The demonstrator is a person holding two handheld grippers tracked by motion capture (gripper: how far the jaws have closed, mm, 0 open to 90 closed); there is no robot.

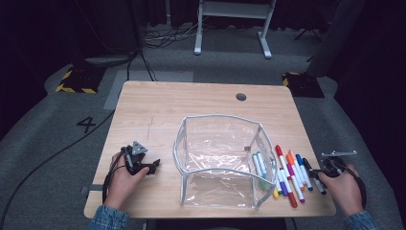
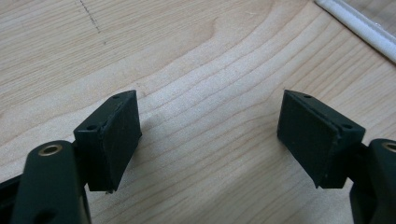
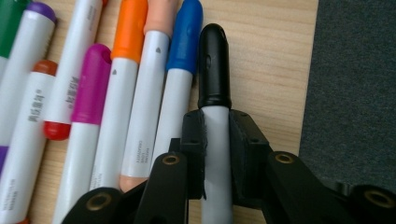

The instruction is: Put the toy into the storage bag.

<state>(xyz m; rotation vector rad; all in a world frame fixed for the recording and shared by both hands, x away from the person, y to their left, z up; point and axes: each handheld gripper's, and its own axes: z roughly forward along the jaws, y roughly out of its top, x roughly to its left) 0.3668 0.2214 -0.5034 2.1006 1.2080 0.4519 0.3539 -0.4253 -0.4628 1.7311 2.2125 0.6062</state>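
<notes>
A row of several coloured markers [image 1: 287, 177] lies on the wooden table [image 1: 158, 105], right of a clear plastic pouch [image 1: 218, 116] that stands open. My right gripper [image 1: 321, 173] is at the row's right end. In the right gripper view the gripper [image 3: 216, 123] is shut on the white barrel of the black-capped marker [image 3: 214, 60], which lies beside a blue-capped marker [image 3: 184, 37]. My left gripper [image 1: 154, 166] rests on the table left of the pouch. In the left gripper view its jaws [image 2: 210, 121] stand wide apart over bare wood, holding nothing.
Two markers, green and blue [image 1: 258, 167], show at the pouch's right wall. The pouch's white edging [image 2: 355, 25] is just ahead of the left gripper. The table's right edge [image 3: 313, 70] runs close beside the black marker. A cable hole [image 1: 241, 97] lies at the far side.
</notes>
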